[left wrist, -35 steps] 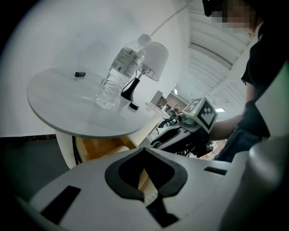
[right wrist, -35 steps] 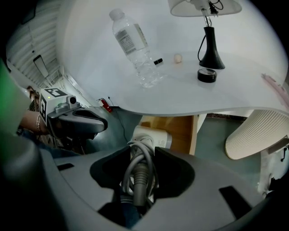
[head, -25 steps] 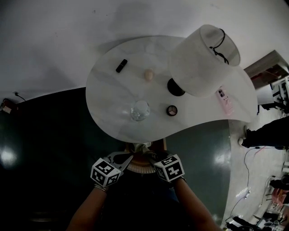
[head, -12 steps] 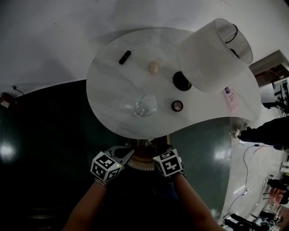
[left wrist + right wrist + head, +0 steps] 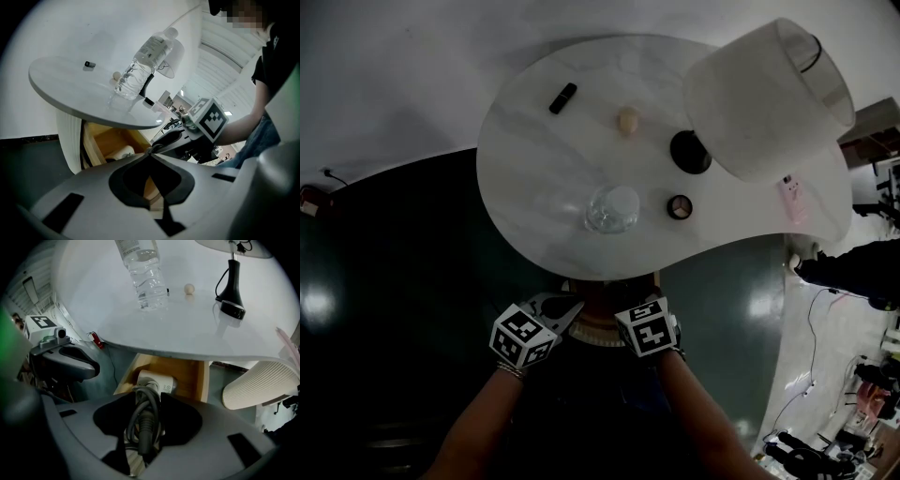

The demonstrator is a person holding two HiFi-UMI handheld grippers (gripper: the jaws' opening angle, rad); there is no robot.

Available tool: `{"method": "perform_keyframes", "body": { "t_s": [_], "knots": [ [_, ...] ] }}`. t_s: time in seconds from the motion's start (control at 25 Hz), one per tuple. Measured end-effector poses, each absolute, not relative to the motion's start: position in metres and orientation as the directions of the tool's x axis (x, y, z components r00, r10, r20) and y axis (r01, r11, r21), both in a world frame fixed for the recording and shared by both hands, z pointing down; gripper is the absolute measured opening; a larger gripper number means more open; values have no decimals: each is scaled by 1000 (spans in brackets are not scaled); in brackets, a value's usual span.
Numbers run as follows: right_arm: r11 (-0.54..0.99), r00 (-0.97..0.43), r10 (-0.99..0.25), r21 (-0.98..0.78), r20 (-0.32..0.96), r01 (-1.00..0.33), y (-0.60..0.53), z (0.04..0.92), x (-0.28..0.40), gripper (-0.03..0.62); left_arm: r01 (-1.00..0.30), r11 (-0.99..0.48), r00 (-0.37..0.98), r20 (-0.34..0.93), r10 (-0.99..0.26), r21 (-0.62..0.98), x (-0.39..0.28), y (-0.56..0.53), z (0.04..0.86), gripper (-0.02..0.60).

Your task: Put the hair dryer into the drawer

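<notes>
Grey jaws of the right gripper [image 5: 144,398] are closed on the hair dryer [image 5: 158,380]. They press on its handle, which has the grey cord [image 5: 140,427] wound round it. The lower end of the handle is lost behind the gripper's own body. The dryer's pale barrel points away from the jaws and sits within the wooden walls of the open drawer [image 5: 191,373]. Whether it rests on the drawer's bottom cannot be told.

The left gripper [image 5: 151,151] has its jaws brought together tip to tip with nothing between them. It is just beside the right one, in front of the drawer. Through the gap behind its tips only a strip of wood shows, and beyond them a bit of the white barrel.

In the head view the two grippers sit side by side below the near edge of the white table [image 5: 534,159]. The tabletop and the dark beneath it hide the drawer and the dryer altogether.

On the table stand a clear water bottle [image 5: 612,208] and a lamp [image 5: 769,94], whose broad shade covers part of its black base. Near them lie a small beige ball [image 5: 627,121], a short black item [image 5: 562,97], a round compact [image 5: 679,206] and a pink flat object [image 5: 794,197], all too small to name more closely. A ribbed white support [image 5: 260,383] carries the tabletop beside the drawer.
</notes>
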State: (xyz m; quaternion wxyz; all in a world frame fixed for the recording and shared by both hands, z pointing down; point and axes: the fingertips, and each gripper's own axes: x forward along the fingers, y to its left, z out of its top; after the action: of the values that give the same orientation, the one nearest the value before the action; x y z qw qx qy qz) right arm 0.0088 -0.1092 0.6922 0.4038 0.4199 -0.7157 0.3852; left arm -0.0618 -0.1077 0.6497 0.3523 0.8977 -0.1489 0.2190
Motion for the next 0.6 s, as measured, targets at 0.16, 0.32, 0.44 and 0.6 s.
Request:
{"method": "perform_keyframes", "body": {
  "t_s": [0.16, 0.32, 0.44, 0.6],
  "knots": [
    [354, -313, -310, -197, 898, -914, -114, 695, 8, 184, -428, -705, 848, 521, -96, 566, -64, -105, 660, 8],
    [369, -307, -322, -179, 896, -912, -120, 698, 3, 184, -437, -698, 842, 531, -96, 567, -66, -106, 665, 8],
    [388, -299, -324, -162, 898, -907, -122, 702, 0, 184, -433, -700, 845, 526, -96, 568, -65, -107, 665, 8],
    [408, -290, -337, -138, 896, -903, -130, 708, -3, 184, -434, -694, 846, 525, -94, 575, -66, -106, 668, 8]
  ]
}}
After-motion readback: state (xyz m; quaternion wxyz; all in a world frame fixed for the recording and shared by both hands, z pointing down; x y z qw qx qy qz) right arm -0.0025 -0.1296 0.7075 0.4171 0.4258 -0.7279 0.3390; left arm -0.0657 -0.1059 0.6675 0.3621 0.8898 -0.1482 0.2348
